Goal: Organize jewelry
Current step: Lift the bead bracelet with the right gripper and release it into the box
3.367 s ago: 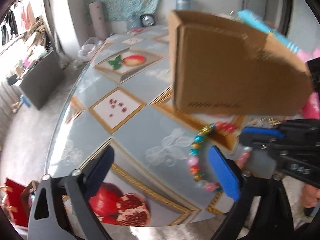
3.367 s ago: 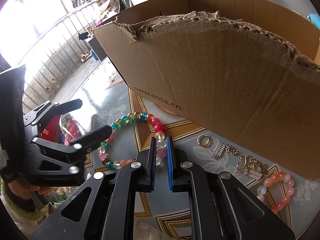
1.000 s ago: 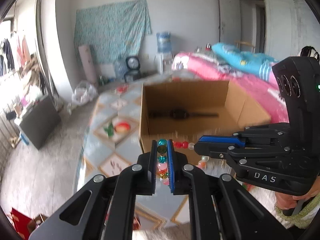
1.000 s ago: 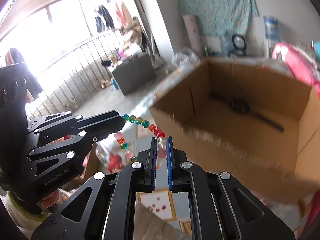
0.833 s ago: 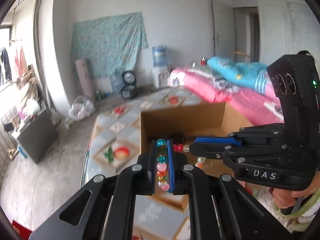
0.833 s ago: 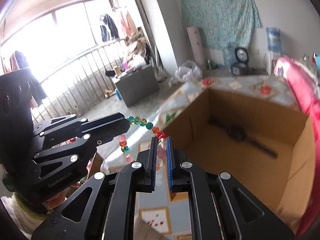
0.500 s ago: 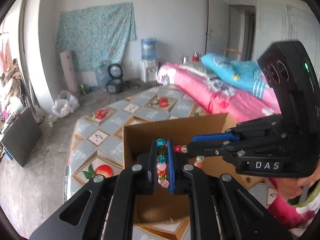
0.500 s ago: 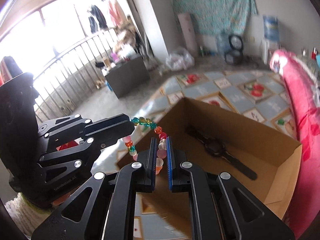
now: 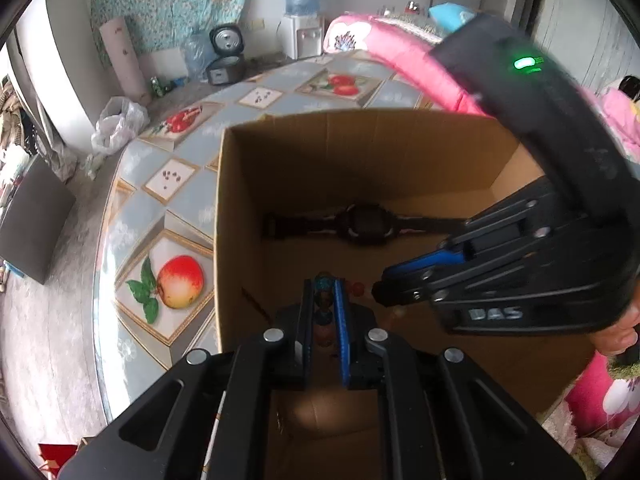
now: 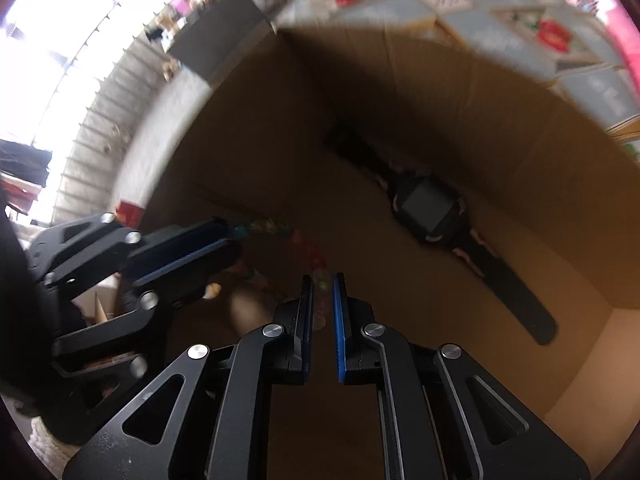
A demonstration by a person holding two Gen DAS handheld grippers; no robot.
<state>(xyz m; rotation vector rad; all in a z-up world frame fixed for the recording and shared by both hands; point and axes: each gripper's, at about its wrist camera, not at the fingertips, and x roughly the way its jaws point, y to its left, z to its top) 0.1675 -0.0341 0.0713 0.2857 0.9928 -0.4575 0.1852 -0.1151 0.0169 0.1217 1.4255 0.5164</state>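
A colourful beaded bracelet (image 9: 325, 304) hangs between both grippers, inside the open cardboard box (image 9: 240, 184). My left gripper (image 9: 325, 292) is shut on one part of it. My right gripper (image 10: 322, 284) is shut on another part of the bracelet (image 10: 308, 252), with the beads blurred. Each gripper shows in the other's view: the right gripper (image 9: 380, 288) at right, the left gripper (image 10: 230, 236) at left. A black wristwatch (image 9: 360, 224) lies flat on the box floor; it also shows in the right wrist view (image 10: 430, 208).
The box (image 10: 500, 92) stands on a table with a fruit-print cloth (image 9: 168, 276). A pink bed (image 9: 400, 44) lies beyond the table at right. The table edge (image 9: 100, 280) curves at left, with floor below.
Both grippers, still holding the bracelet between them, have tipped downward and moved over and into the box. The watch on the box floor is now close below them.
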